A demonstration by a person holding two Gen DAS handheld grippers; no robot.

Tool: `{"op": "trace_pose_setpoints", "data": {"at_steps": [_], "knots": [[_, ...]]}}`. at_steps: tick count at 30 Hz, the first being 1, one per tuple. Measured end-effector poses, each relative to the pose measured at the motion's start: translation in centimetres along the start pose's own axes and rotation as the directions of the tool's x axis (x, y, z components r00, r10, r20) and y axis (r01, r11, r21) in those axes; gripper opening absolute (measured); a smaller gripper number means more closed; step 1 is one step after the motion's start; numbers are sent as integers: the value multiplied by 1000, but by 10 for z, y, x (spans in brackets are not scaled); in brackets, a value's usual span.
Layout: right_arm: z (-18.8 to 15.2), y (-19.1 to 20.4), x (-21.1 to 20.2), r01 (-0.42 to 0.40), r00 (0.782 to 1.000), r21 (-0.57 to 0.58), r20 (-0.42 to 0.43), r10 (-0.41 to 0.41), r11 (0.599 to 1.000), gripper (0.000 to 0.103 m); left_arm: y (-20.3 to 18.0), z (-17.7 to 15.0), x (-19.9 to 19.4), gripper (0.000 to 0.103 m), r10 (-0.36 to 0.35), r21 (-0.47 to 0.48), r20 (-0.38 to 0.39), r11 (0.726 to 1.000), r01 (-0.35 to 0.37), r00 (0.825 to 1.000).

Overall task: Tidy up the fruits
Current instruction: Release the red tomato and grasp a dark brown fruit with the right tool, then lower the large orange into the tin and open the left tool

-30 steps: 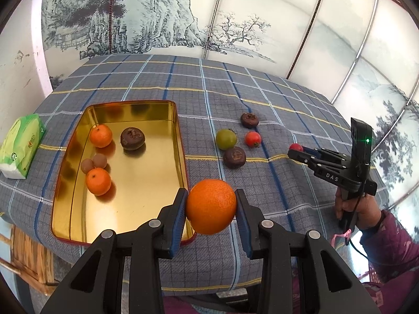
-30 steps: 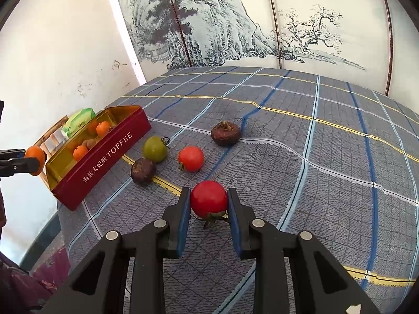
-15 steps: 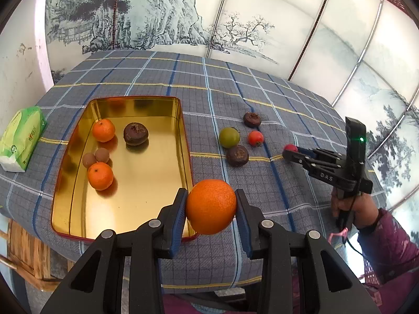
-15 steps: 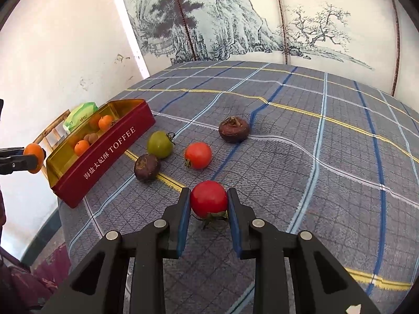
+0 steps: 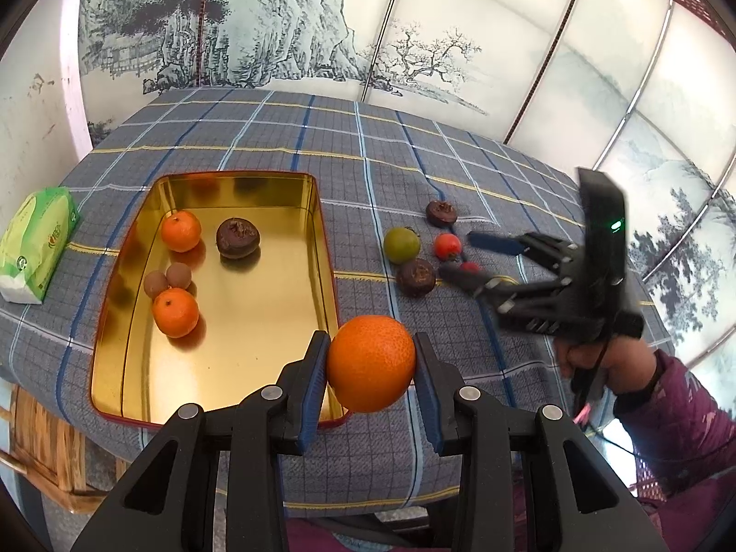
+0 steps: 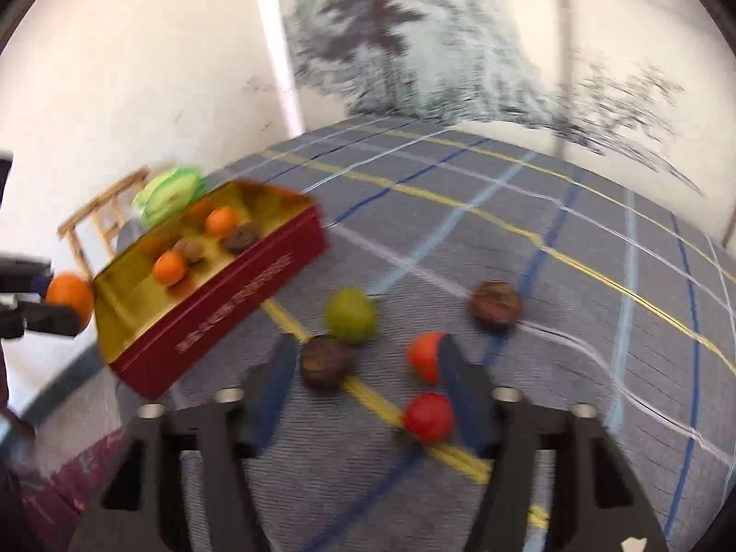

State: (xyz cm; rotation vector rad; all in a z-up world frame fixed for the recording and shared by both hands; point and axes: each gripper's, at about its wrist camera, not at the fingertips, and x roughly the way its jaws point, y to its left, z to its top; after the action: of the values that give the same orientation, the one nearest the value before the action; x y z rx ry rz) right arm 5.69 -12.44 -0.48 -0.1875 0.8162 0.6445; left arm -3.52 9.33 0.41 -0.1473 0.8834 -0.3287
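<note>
Status: left gripper clamped on the big orange, pads pressing both sides, held in the air just off the near right corner of the gold tin. Tin lies forward and to the left of the held fruit, long axis running away from the camera. Already inside: two small oranges, one dark brown fruit, two small brown round ones. Plenty of bare floor along the tin's right half, so probable next move is a short shift left over the rim, then release. Left hand clearly nearer the tin.

Right gripper with jaws opening, wide apart, gripping nothing. Red tomato sits on the checked cloth low between the fingers, close to the right finger, no pad pressing on it. Looks freshly set down, judging by the spread jaws. Right wrist view heavily motion-blurred, so exact contact hard to call.

Loose cluster on the cloth right of the tin: green fruit, dark brown fruit, orange-red tomato partly behind the right finger, another brown one farther back. All nearer the right hand; tin lies to their left. Green tissue pack beyond the tin's far side, not involved.
</note>
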Motion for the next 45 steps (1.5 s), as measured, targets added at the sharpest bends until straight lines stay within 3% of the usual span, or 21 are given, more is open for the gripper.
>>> {"op": "trace_pose_setpoints", "data": {"at_steps": [4,6,7,8,12,17,21,45], "knots": [[1,21,28,-20,997,-24,-71,18,1000,65,1,0,1,37,2,-1,-7,1000,-2,1000],[1,25,45,-10,994,-23,-113,8,1000,54,2,0,1,37,3,-2,-7,1000,-3,1000],[1,24,52,-12,991,-14,-132,10,1000,41,3,0,0,37,3,-3,-6,1000,-3,1000],[1,23,58,-2,989,-5,-145,2,1000,35,4,0,-2,37,3,-6,-3,1000,-3,1000],[-3,22,56,-6,991,21,-135,9,1000,34,9,0,-7,37,3,-17,10,1000,-3,1000],[-14,35,18,-86,995,40,-56,88,996,34,13,0,-7,37,8,-30,15,1000,-7,1000],[-21,38,6,-83,996,49,-33,85,995,34,12,-1,-8,37,16,-32,16,999,-15,1000],[-33,37,18,-113,993,69,-21,115,991,35,33,7,9,37,171,6,41,985,-172,984]]}}
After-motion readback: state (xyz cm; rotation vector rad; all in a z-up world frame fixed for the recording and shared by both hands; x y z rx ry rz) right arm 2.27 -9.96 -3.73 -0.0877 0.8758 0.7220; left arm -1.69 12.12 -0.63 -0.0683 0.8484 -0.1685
